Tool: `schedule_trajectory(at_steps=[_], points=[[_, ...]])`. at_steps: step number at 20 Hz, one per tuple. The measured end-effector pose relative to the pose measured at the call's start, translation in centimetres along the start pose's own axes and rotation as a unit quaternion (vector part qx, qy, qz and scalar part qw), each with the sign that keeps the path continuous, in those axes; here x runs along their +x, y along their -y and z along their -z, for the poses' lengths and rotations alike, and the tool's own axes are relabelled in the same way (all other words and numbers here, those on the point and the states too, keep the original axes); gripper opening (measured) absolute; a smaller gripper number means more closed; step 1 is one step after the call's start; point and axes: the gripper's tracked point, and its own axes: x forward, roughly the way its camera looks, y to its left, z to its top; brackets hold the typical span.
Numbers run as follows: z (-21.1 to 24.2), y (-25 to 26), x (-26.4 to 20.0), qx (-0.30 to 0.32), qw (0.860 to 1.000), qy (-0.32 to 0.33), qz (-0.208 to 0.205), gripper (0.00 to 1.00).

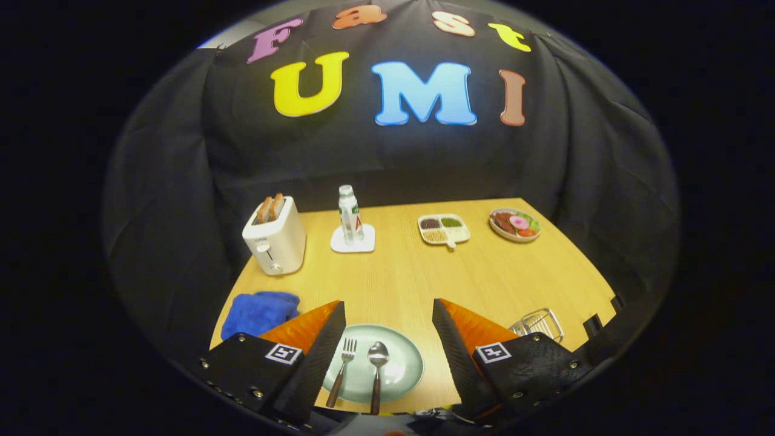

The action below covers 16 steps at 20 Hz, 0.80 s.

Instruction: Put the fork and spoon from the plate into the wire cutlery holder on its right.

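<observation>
while hovering over the plate (407, 363), claw (387, 315) spread wide, empty, fork (342, 370) and spoon (377, 372) between its fingers

Bottle (349, 213) label too small to read; no other legible text.

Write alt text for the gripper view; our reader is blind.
The open gripper hovers over a pale green round plate holding a wooden-handled metal fork and spoon, lying between its fingers. A silver wire cutlery holder stands to the right.
</observation>
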Motion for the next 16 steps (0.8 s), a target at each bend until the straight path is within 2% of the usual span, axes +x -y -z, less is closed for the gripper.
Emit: schedule_trajectory(at_steps=[3,8,16], points=[[4.9,-0.5,2.4,-0.006,0.998,-0.068,0.004,0.89],[11.7,-1.6,5.4,-0.015,0.986,-0.166,0.001,0.89],[18.3,-2.0,7.2,-0.038,0.966,-0.257,-0.006,0.89]])
